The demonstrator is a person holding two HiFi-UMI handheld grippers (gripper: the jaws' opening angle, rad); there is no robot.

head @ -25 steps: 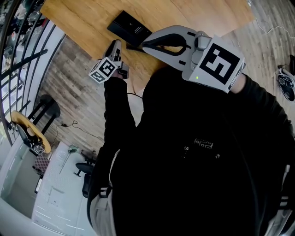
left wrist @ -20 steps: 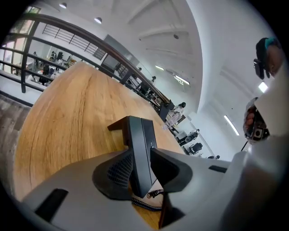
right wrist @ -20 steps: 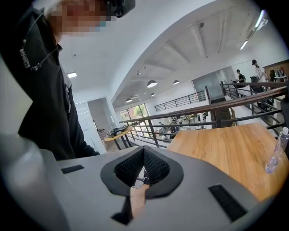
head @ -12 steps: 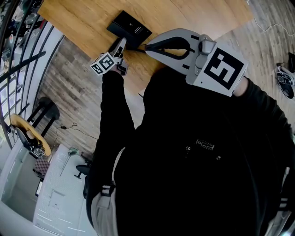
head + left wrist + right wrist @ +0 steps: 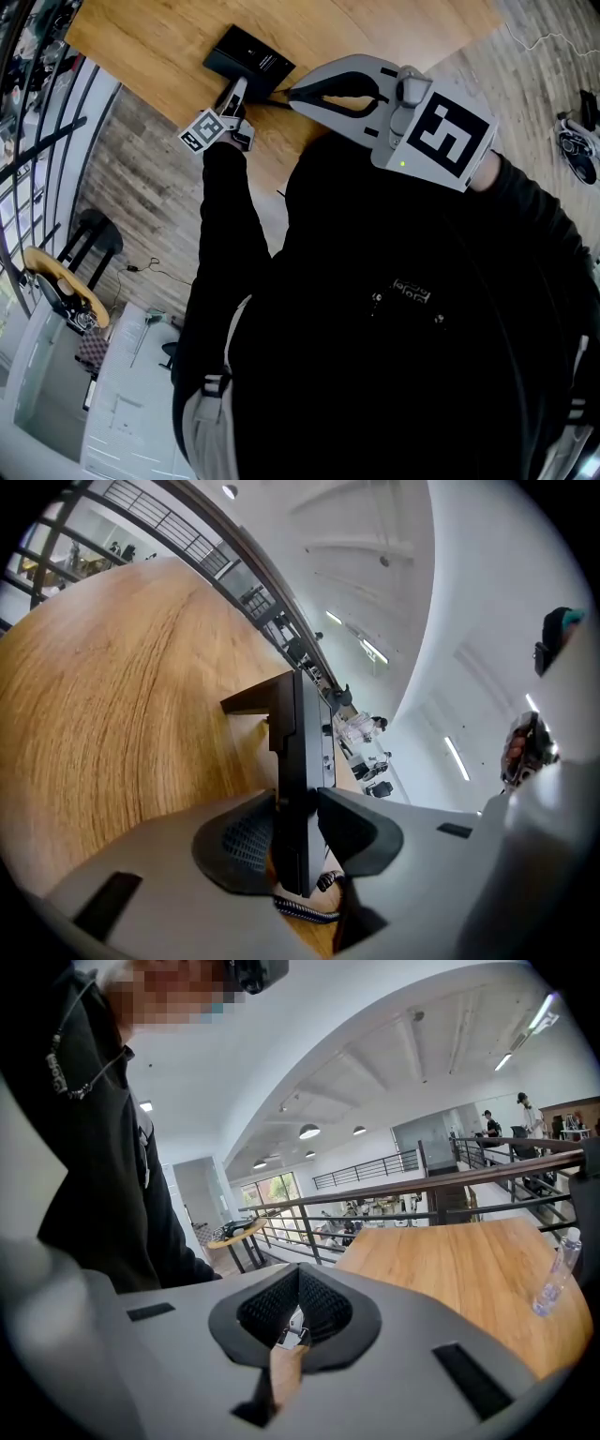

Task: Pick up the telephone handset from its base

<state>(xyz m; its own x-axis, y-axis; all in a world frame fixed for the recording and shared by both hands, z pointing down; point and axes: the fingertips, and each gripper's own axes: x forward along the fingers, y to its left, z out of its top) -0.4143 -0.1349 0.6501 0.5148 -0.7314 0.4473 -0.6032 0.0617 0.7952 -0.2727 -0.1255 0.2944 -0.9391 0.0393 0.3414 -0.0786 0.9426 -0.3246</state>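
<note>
Head view with the two gripper views. A black telephone (image 5: 249,58) lies on the far left part of the wooden table (image 5: 394,37), close to the table's left edge. The left gripper (image 5: 238,87) reaches to the near end of the telephone, with its marker cube (image 5: 207,132) on the near side.

In the left gripper view, the left gripper (image 5: 298,803) has its jaws set wide and closing. The handset (image 5: 302,742) stands edge-on between them. Both pads (image 5: 361,829) lie against its sides, and no gap shows. The base (image 5: 255,701) shows beyond, at the far end of the handset. Whether the handset has left the base cannot be told. A coiled cord (image 5: 302,907) hangs just below the jaws, over the table.

The right gripper (image 5: 291,94) hangs above the table to the right of the telephone and apart from it. Its marker cube (image 5: 446,131) faces the head camera. In the right gripper view, the right gripper (image 5: 298,1283) has its tips together and holds nothing. A clear bottle (image 5: 555,1283) stands upright at the right of the table, and a railing (image 5: 403,1190) runs along the table's far side.
</note>
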